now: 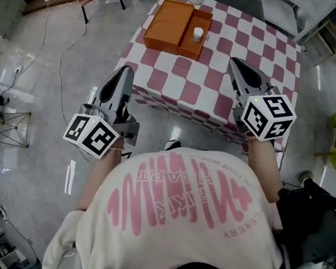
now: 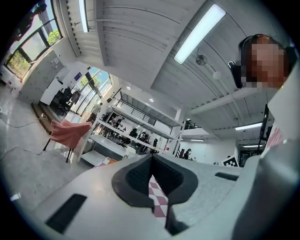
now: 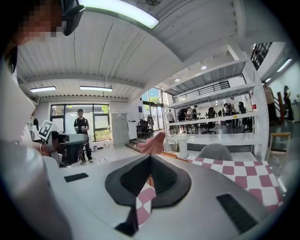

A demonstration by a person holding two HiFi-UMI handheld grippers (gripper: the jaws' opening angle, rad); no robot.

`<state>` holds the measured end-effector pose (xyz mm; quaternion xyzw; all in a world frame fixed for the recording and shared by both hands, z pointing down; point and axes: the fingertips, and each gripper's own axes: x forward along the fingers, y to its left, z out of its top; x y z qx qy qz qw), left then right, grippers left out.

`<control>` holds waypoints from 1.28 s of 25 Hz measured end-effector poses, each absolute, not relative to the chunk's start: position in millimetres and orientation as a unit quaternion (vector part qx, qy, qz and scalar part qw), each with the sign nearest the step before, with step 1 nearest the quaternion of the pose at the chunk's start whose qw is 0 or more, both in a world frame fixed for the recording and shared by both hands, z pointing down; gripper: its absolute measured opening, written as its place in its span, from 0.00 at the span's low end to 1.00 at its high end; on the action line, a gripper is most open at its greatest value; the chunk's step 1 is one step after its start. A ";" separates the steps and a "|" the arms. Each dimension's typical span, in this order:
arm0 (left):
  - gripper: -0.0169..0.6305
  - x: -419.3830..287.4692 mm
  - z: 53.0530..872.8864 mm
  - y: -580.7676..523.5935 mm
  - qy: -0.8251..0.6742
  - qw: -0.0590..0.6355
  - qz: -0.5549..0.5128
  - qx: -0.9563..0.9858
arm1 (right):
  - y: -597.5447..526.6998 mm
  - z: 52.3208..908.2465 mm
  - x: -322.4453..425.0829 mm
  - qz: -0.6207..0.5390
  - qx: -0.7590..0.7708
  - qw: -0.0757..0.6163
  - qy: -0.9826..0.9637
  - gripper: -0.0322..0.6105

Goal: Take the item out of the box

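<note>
Beyond the white shirt [image 1: 176,222], left gripper [image 1: 125,70] and right gripper [image 1: 236,62] sit pressed together, empty; spread one well before reaching the white jar [image 1: 198,34] in the far orange box [image 1: 168,22].

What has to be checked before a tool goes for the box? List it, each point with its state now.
1. Orange box open: ok, its lid lies flat beside the tray on the table.
2. White item in sight: ok, it stands in the box's right compartment.
3. Left tool ready to grasp: not ok, shut and empty.
4. Right tool ready to grasp: not ok, shut and empty.
5. Tools at the box: not ok, both are short of it; the left one shows beside the table's left edge.
6. Item loose in its compartment: cannot tell.
</note>
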<state>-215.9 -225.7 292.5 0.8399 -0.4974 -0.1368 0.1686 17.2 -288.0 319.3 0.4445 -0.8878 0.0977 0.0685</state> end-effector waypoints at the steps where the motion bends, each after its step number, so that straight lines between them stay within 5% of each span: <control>1: 0.04 -220.4 292.8 -231.9 -0.496 0.170 -0.138 0.840 | -292.4 318.8 14.8 0.097 0.448 0.067 -0.886 0.06; 32: 0.04 -253.9 315.4 -278.6 -0.460 0.201 -0.131 0.855 | -314.1 349.5 -8.7 0.121 0.487 0.087 -0.861 0.06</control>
